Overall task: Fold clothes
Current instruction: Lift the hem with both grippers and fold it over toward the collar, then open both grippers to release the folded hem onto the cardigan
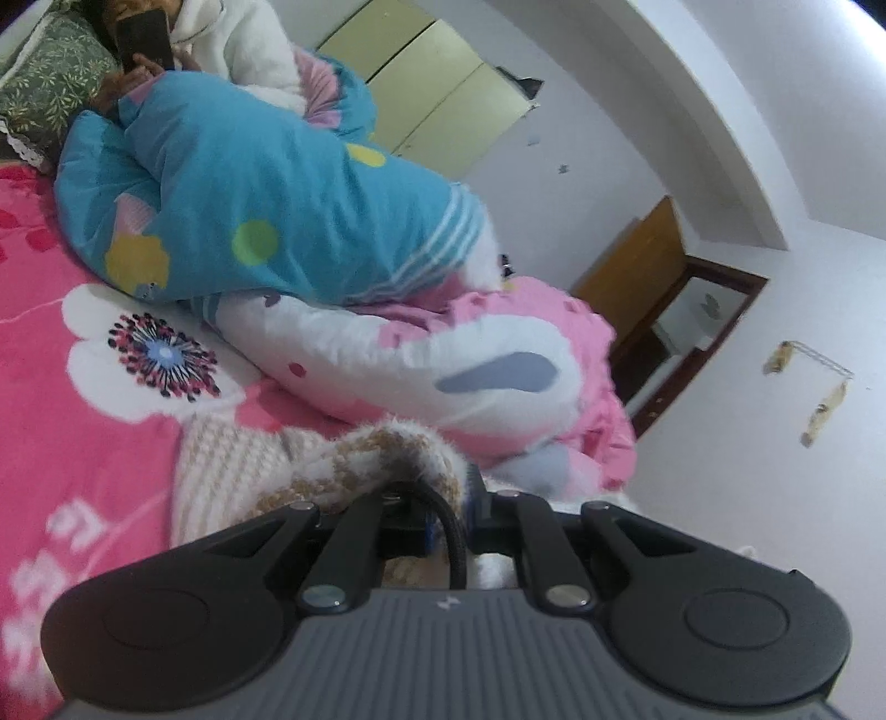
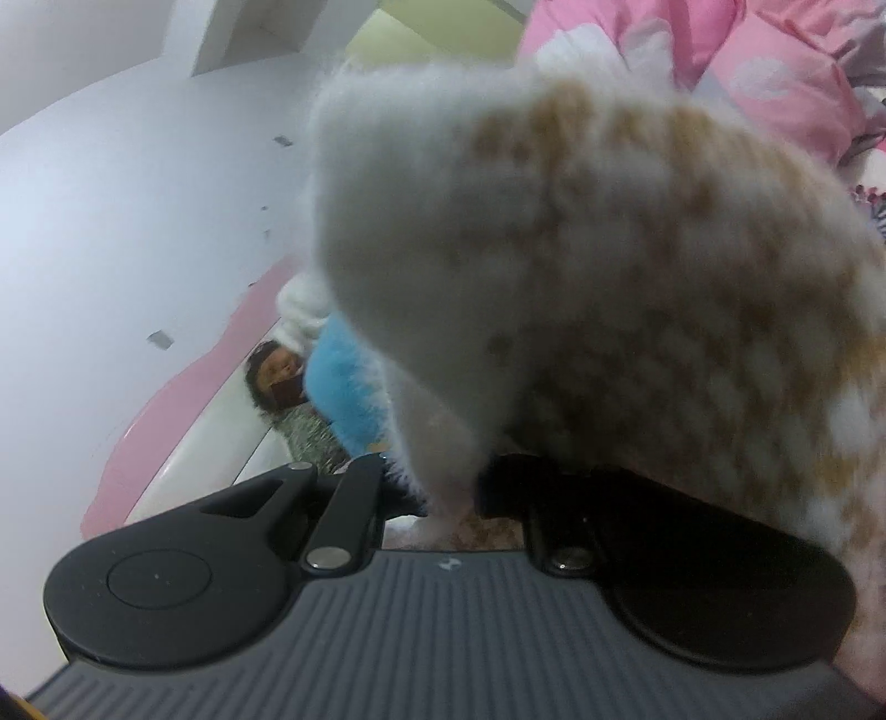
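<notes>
A fuzzy white and tan knitted sweater (image 1: 266,471) lies partly on the pink floral bed sheet (image 1: 66,399) and bunches up over my left gripper (image 1: 432,498), which is shut on its edge. The fingertips are buried in the knit. In the right wrist view the same sweater (image 2: 609,266) hangs close over the lens, blurred, and covers most of the picture. My right gripper (image 2: 443,493) is shut on a fold of it, with the fabric draped over the right finger.
A blue patterned quilt (image 1: 260,199) and a pink and white quilt (image 1: 470,360) are heaped on the bed beyond the sweater. A person in a white top (image 1: 232,39) sits at the head of the bed holding a phone. White walls, a wooden door (image 1: 637,266) and a green wardrobe (image 1: 432,77) stand behind.
</notes>
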{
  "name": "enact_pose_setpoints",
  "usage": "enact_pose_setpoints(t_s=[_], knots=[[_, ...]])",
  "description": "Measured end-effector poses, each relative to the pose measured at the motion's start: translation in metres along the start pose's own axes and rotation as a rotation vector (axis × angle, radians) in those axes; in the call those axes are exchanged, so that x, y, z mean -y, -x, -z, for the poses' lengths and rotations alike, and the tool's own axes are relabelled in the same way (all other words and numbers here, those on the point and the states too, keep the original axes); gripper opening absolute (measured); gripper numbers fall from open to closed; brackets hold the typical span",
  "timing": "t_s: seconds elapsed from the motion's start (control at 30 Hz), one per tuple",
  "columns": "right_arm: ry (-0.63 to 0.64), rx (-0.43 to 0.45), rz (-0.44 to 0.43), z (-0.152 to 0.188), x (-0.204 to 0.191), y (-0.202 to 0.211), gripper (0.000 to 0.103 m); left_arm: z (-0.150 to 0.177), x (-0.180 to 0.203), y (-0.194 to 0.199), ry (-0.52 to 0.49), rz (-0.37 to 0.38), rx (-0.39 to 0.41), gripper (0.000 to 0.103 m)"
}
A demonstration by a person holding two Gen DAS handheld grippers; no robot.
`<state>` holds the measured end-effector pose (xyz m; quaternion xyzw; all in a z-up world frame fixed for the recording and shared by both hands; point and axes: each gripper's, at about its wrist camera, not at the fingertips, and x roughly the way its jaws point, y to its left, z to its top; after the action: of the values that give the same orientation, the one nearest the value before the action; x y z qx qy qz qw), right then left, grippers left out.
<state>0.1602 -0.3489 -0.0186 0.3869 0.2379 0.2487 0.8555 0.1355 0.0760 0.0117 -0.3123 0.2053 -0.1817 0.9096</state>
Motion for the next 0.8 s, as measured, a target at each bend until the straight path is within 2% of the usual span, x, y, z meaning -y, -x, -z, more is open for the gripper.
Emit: enact_pose_setpoints(t_s=[0.2,0.33,0.5,0.6,0.7,0.73,0.77,0.8], knots=[[-0.062,-0.065,0.050,-0.031,0.048,-0.070,0.011,-0.012,-0.034,-0.080,-0.002,-0.097,-0.047,0.010],[-0.116,-0.133,0.081,-0.039,0.082,-0.115,0.011,-0.011,-0.063,-0.111,0.034,-0.150,-0.080,0.010],[-0.222,-0.238,0.060,-0.048,0.116,-0.157,0.014,-0.011,-0.090,-0.120,0.108,-0.157,-0.087,0.014],[-0.357,-0.290,0.009,-0.057,0.136,-0.172,0.019,-0.017,-0.106,-0.120,0.209,-0.114,-0.094,0.017],[-0.537,-0.322,-0.043,-0.064,0.156,-0.179,0.033,-0.022,-0.118,-0.120,0.328,-0.062,-0.092,0.028],[-0.595,-0.324,-0.064,-0.066,0.161,-0.180,0.041,-0.023,-0.121,-0.120,0.364,-0.045,-0.083,0.034],[-0.655,-0.302,-0.090,-0.067,0.167,-0.178,0.050,-0.024,-0.124,-0.118,0.403,-0.032,-0.065,0.038],[-0.693,-0.275,-0.111,-0.069,0.170,-0.175,0.055,-0.026,-0.127,-0.115,0.431,-0.027,-0.041,0.040]])
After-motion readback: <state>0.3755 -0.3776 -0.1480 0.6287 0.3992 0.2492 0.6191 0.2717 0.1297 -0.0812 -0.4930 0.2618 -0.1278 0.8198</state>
